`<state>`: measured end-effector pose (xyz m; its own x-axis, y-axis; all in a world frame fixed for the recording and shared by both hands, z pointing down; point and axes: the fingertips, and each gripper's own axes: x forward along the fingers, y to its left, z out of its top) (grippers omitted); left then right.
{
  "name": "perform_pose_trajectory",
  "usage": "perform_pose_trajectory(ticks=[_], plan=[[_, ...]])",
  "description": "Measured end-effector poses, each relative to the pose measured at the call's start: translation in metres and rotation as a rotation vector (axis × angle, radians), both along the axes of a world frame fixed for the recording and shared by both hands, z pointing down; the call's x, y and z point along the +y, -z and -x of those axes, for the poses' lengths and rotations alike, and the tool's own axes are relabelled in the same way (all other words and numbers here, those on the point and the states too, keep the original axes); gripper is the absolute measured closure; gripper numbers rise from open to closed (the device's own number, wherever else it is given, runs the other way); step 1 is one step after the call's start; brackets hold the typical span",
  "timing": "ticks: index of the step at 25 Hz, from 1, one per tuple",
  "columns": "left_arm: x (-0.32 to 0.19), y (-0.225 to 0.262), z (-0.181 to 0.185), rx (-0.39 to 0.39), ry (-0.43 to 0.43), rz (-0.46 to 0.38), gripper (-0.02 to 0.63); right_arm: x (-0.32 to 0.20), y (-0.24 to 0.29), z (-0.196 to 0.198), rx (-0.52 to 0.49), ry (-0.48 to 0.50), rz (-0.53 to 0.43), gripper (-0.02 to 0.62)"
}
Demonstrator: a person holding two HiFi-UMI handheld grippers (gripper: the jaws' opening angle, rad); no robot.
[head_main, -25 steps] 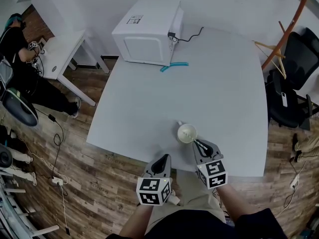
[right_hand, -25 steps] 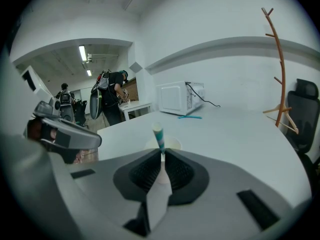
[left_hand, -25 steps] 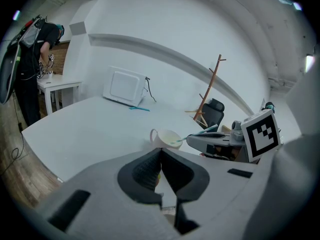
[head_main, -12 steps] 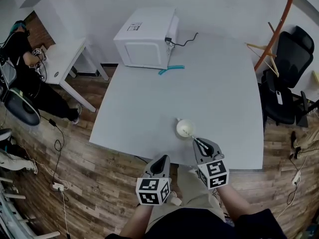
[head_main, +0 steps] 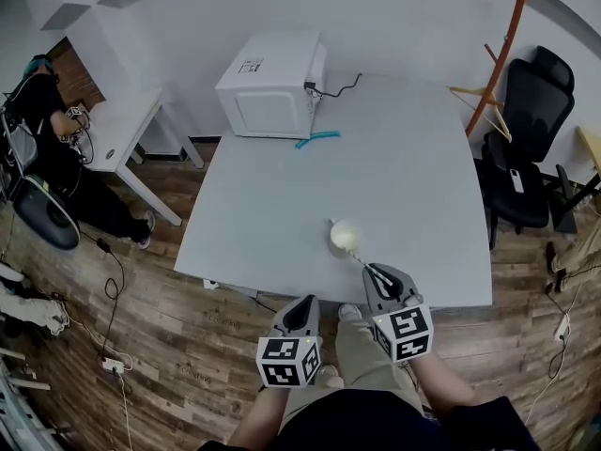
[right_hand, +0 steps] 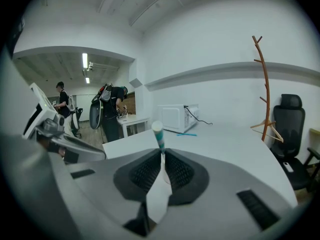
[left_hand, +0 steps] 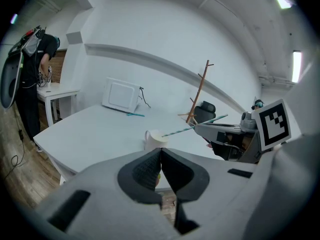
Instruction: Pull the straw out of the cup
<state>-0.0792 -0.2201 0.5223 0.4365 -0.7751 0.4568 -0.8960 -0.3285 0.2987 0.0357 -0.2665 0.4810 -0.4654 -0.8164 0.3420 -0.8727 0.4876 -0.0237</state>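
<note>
A pale cup (head_main: 344, 236) stands near the front edge of the grey table (head_main: 413, 177). A striped straw (head_main: 361, 258) slants from the cup's mouth back to my right gripper (head_main: 375, 272), which is shut on its upper end. In the right gripper view the straw (right_hand: 159, 135) sticks up between the closed jaws of my right gripper (right_hand: 162, 160). The left gripper view has the cup (left_hand: 155, 140), the straw (left_hand: 192, 126) and my left gripper (left_hand: 160, 156), shut and empty. In the head view my left gripper (head_main: 302, 305) hangs off the table, left of the cup.
A white microwave (head_main: 272, 85) stands at the table's far left corner, with a teal object (head_main: 317, 138) lying before it. A black office chair (head_main: 526, 139) and a wooden coat stand (head_main: 495, 54) are to the right. A small white table (head_main: 113, 120) and a person (head_main: 42, 120) are on the left.
My right gripper has drawn back from the cup with the straw, so more of the straw shows between them. The head view has shifted back from the table.
</note>
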Motion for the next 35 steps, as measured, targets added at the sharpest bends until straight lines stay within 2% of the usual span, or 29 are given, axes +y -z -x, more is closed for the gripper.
perform_pose_trajectory(ticks=[19,35], plan=[[0.052,0.013,-0.009,0.006,-0.064,-0.042,0.589,0.076,0.029,0.011,-0.039,0.010,-0.052,0.552],[0.056,0.017,-0.005,0.003,-0.072,-0.053,0.589,0.082,0.034,0.016,-0.045,0.002,-0.059,0.552]])
